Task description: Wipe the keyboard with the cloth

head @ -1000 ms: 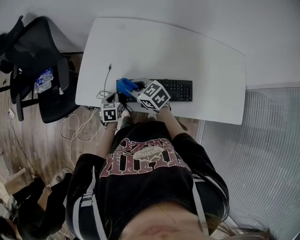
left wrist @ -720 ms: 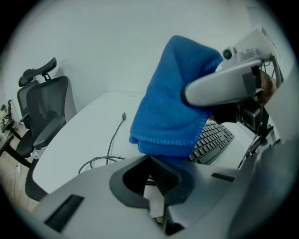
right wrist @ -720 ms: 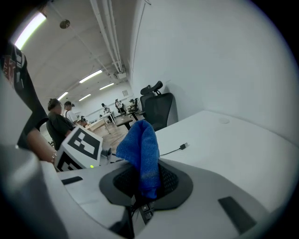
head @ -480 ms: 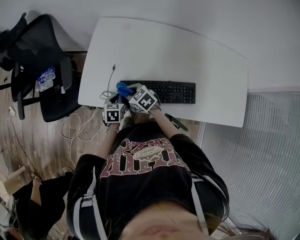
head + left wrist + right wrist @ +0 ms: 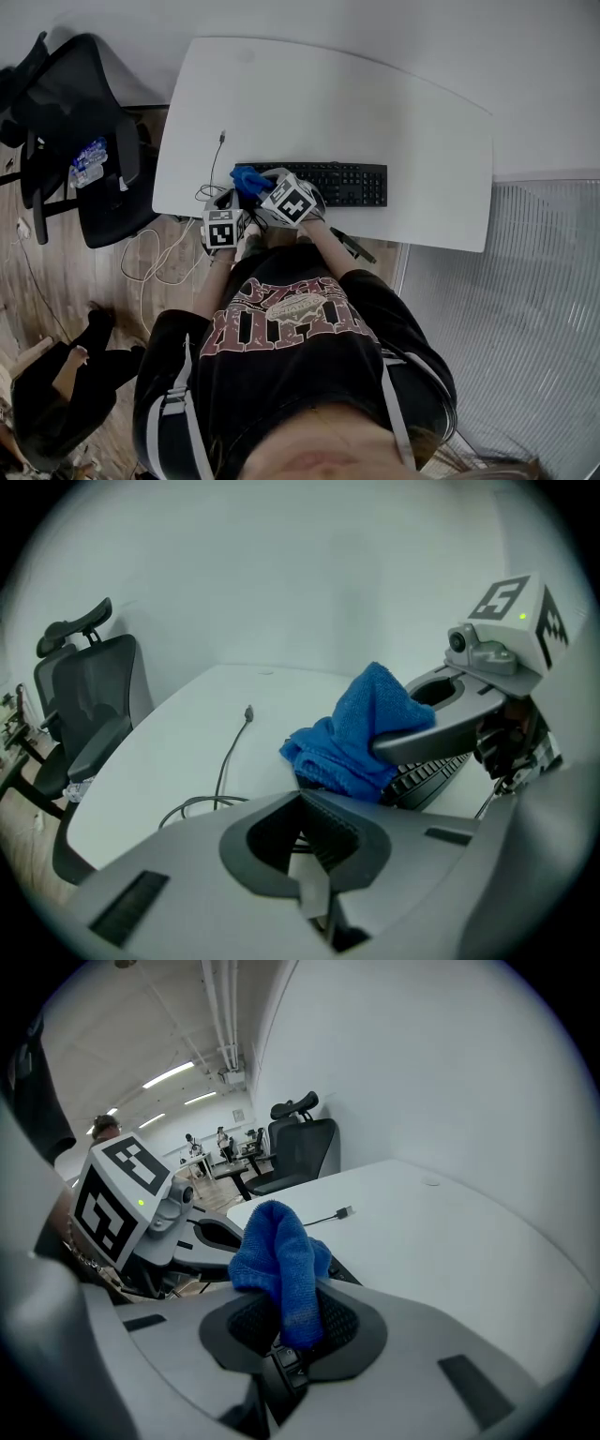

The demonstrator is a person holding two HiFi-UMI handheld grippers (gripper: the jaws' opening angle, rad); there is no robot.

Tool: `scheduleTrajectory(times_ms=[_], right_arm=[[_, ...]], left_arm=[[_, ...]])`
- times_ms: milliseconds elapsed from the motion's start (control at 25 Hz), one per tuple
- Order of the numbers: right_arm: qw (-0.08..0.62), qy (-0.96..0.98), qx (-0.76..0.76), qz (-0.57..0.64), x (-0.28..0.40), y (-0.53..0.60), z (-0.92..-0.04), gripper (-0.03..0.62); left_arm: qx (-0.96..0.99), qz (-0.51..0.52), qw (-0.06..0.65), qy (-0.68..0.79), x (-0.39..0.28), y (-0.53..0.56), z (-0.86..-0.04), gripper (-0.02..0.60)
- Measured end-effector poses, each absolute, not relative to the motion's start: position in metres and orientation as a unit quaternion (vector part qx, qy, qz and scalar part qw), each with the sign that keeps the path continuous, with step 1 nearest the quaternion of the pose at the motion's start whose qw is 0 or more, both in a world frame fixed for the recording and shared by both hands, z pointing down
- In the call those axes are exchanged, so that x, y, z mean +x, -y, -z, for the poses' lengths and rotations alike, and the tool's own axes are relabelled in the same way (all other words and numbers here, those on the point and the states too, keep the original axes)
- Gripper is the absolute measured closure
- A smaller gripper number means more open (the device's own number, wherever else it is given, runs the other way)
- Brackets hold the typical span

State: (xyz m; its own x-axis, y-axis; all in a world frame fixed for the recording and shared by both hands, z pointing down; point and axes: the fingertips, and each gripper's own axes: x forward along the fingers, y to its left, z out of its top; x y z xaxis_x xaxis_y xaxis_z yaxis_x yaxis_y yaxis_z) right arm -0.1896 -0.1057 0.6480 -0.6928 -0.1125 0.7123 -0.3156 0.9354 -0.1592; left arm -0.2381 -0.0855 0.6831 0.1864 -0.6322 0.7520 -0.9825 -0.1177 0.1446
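White curved tabletop (image 5: 394,103) carries a black computer keyboard (image 5: 352,184), with the blue terry cloth (image 5: 247,178) at its left end. The right tongs (image 5: 298,1321) pinch that cloth; the left tongs (image 5: 309,841) are pressed together, holding nothing.

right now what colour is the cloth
Blue: the cloth shows best in the right gripper view.

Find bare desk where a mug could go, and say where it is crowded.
Free: the broad desk strip between keyboard and far edge, and the right end beyond the keyboard. Crowded: the front-left corner, with cable, cloth, left gripper and right gripper.
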Motion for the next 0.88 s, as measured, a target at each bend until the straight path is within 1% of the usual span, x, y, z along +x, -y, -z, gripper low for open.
scheduleTrajectory(times_ms=[280,440,880], right_arm=[[0.375,0.906,0.137,-0.139,-0.167,0.112,-0.651,0.530],[0.367,0.907,0.147,-0.147,-0.157,0.115,-0.652,0.530],[0.370,0.900,0.164,-0.161,-0.129,0.120,-0.657,0.530]], left_arm=[[0.689,-0.270,0.326,0.588,-0.239,0.086,-0.684,0.548],[0.678,-0.284,0.346,0.583,-0.247,0.079,-0.698,0.548],[0.683,-0.262,0.330,0.596,-0.237,0.088,-0.684,0.548]])
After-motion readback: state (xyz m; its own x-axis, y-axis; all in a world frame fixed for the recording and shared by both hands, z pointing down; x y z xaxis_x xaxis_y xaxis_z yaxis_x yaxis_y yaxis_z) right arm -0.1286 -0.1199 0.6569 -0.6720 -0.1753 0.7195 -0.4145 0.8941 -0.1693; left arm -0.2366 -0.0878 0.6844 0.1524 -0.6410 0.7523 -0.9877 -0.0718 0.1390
